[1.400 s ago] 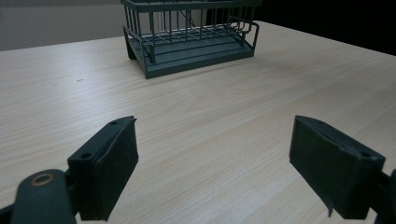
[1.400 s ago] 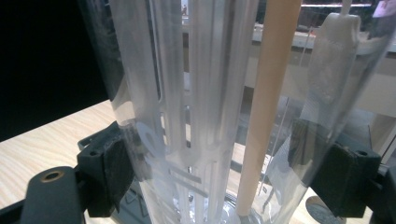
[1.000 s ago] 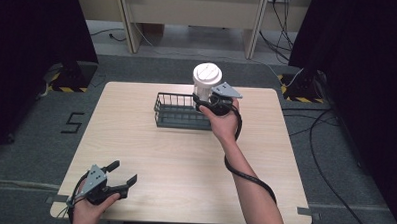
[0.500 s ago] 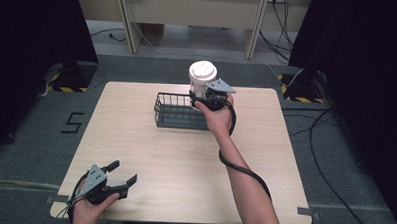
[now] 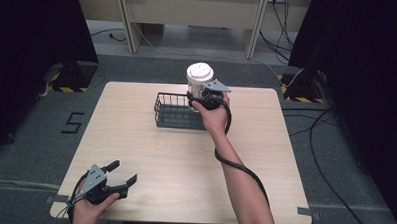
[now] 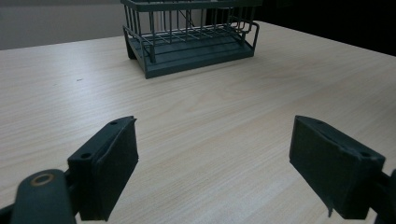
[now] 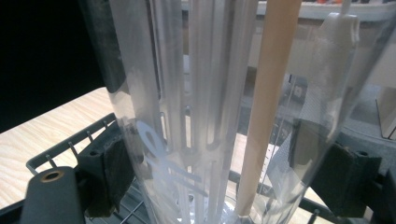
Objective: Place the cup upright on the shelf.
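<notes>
Holding a clear lidded cup (image 5: 199, 81) over the wire basket (image 5: 172, 111) at the table's twelve o'clock, the clamped right gripper (image 5: 203, 98) likely lowers it next (left gripper (image 5: 118, 174) idle, spread wide, at seven o'clock).

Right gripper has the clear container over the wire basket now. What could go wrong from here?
1. The right gripper clamps the clear container low on smooth walls; it might slip or tilt.
2. Its base hangs by the basket rim; it could catch the wires.
3. The left gripper rests open, far off, so nothing steadies the light basket if bumped.
</notes>
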The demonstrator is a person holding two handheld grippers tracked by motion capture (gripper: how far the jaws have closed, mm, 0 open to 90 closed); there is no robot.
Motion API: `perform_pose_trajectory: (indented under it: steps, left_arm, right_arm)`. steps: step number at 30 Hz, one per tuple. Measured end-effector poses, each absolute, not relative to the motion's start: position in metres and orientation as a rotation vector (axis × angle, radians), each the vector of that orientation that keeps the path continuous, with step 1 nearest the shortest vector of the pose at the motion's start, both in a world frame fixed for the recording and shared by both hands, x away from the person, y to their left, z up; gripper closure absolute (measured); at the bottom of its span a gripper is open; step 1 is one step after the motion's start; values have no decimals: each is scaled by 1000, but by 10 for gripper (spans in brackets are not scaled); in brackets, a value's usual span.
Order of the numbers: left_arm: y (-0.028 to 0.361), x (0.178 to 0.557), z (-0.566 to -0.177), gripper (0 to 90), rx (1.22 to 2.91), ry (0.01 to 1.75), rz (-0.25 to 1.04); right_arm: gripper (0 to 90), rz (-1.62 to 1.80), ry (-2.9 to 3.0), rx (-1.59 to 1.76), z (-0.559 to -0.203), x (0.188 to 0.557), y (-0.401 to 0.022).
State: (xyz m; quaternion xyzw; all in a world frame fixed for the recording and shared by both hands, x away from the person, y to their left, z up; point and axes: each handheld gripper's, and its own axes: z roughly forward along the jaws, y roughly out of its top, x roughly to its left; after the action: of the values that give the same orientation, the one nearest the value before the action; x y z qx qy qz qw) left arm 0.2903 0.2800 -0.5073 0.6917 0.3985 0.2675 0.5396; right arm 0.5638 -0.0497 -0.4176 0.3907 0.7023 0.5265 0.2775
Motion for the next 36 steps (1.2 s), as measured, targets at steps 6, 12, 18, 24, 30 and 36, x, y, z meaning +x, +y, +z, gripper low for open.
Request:
perform_pose_trajectory:
  steps: [6,12,18,24,30,36]
  left_arm:
    - [280,290,-507,148,1646,947,635]
    - [280,290,-507,148,1645,946,634]
    - [280,291,-508,148,1651,942,631]
    - [280,291,-508,148,1648,942,630]
    - [279,291,-507,148,1649,935,633]
    - [279,291,-507,148,1649,933,632]
  right_arm:
    - [184,1401,1905,1041,-423,565,-42]
    - [184,1393,1925,1035,-428,565,-35]
    - [184,1369,1948,1035,-433,566,-32]
    - [183,1366,1961,1034,-436,565,-29]
    - [183,1347,1981,1045,-439,567,-26]
    - [182,1324,1996,1045,-441,567,-24]
